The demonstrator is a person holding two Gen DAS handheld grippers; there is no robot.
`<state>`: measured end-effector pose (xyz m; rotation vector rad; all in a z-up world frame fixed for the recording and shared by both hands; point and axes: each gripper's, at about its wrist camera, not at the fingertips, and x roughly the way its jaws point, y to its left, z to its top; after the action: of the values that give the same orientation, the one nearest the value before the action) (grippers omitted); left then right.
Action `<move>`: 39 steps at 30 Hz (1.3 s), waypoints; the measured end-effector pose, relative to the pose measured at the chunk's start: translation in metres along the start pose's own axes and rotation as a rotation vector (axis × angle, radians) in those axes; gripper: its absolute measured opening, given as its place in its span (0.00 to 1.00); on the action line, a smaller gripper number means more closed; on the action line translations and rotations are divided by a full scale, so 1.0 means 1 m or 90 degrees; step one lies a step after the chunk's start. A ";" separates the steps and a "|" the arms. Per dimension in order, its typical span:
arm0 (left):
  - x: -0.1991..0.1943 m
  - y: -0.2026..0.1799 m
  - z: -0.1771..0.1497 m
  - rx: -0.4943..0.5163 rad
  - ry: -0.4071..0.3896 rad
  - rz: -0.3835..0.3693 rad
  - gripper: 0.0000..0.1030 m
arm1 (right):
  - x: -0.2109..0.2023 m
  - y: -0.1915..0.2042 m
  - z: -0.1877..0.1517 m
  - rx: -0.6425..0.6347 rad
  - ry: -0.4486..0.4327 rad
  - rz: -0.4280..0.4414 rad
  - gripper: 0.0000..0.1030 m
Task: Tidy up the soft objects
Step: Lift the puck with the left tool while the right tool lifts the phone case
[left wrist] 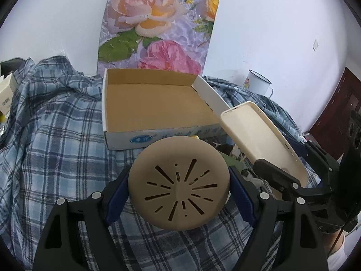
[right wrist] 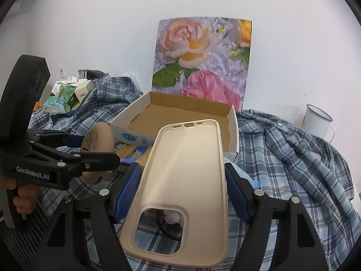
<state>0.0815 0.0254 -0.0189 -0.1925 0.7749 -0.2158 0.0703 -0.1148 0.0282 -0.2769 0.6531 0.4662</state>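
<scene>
My left gripper [left wrist: 179,186] is shut on a round tan silicone disc with slots [left wrist: 179,183], held above the plaid cloth in front of the open cardboard box [left wrist: 158,103]. My right gripper [right wrist: 182,185] is shut on a cream soft phone case [right wrist: 182,180], held just before the box [right wrist: 194,117]. In the left wrist view the phone case [left wrist: 259,133] and right gripper [left wrist: 277,178] sit to the right of the disc. In the right wrist view the disc [right wrist: 97,140] and left gripper [right wrist: 90,155] sit at the left. The box holds nothing visible.
A blue plaid cloth [left wrist: 56,135] covers the surface. A rose-print board [left wrist: 158,27] leans on the wall behind the box. A white enamel mug [right wrist: 315,122] stands at the right. Small boxes and packets [right wrist: 65,97] lie at the far left.
</scene>
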 end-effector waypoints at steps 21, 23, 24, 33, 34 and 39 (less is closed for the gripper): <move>-0.073 -0.027 0.056 0.029 -0.119 -0.012 0.81 | -0.069 -0.011 0.065 -0.018 -0.129 -0.008 0.70; -0.084 -0.029 0.066 0.035 -0.143 0.004 0.81 | -0.076 -0.013 0.077 -0.019 -0.145 -0.011 0.70; -0.088 -0.030 0.070 0.037 -0.150 0.006 0.81 | -0.079 -0.014 0.082 -0.022 -0.154 -0.015 0.70; -0.122 -0.034 0.108 0.056 -0.217 0.037 0.81 | -0.100 -0.021 0.129 -0.017 -0.225 -0.007 0.70; -0.124 -0.035 0.112 0.059 -0.224 0.042 0.81 | -0.101 -0.021 0.134 -0.017 -0.233 -0.005 0.70; -0.130 -0.036 0.128 0.057 -0.248 0.046 0.81 | -0.104 -0.022 0.154 -0.016 -0.266 0.004 0.70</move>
<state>0.0776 0.0371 0.1672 -0.1162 0.3842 -0.1375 0.0878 -0.1077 0.2143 -0.1930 0.2406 0.5196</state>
